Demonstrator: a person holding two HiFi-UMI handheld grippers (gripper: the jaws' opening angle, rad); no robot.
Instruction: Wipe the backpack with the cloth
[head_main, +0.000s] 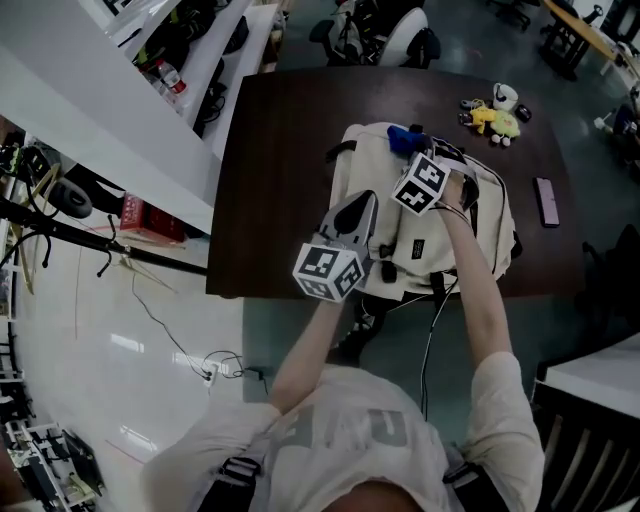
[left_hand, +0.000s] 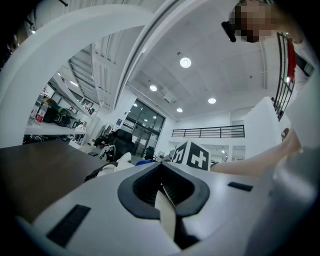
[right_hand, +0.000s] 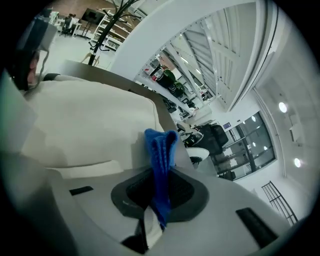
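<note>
A cream backpack (head_main: 430, 235) lies flat on the dark table (head_main: 270, 170). My right gripper (head_main: 408, 152) is over the backpack's far end and shut on a blue cloth (head_main: 403, 138). In the right gripper view the cloth (right_hand: 161, 160) stands up out of the closed jaws, with the pale backpack (right_hand: 85, 125) just beyond it. My left gripper (head_main: 358, 208) is shut and empty over the backpack's near left part. Whether it touches the fabric I cannot tell. The left gripper view shows its jaws closed together (left_hand: 163, 186), pointing about level across the table.
A yellow plush toy (head_main: 497, 120) with small items lies at the table's far right. A dark flat device (head_main: 547, 201) sits near the right edge. White shelving (head_main: 150, 70) runs along the left, office chairs (head_main: 400, 35) stand beyond the table, and a cable (head_main: 215, 365) lies on the floor.
</note>
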